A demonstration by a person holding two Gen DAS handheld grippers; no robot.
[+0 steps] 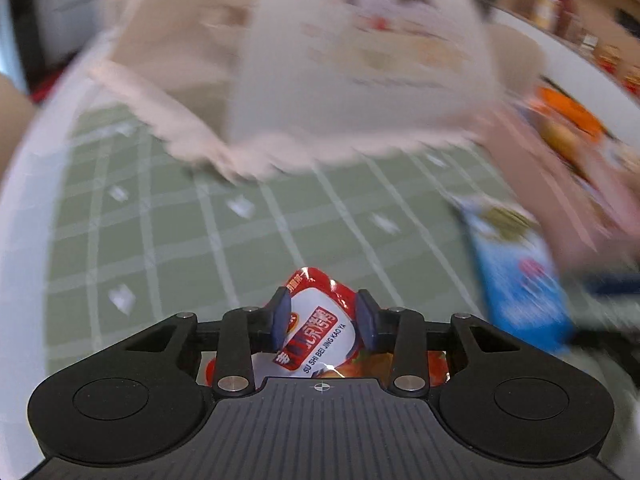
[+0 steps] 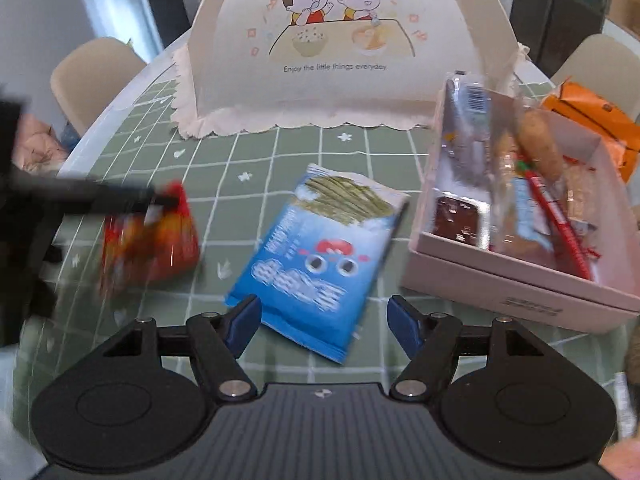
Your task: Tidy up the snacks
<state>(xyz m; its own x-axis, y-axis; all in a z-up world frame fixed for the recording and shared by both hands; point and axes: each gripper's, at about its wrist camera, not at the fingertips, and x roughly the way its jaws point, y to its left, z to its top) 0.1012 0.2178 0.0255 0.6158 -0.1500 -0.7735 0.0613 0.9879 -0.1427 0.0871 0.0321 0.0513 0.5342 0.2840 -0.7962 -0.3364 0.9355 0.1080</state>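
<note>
The left gripper clamps a red snack packet marked "SU SHI BEI JING KAO YA". The right gripper hangs open above a blue snack bag lying on the desk. Beside it, a pink box holds assorted snacks. Beyond, a food cover reads "Enjoy the little things everyday."

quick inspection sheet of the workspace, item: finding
surface: green grid tablecloth on a white table.
job's things: red snack packet in the left hand-held gripper; blue snack bag flat on the cloth; pink box already holds several snacks.
clutter: white food cover behind; orange packet beyond the box.
grippers: left shut on the red packet; right hand-held gripper open, above the blue bag's near edge.
cables: nothing seen.
surroundings: beige chairs at the table.
</note>
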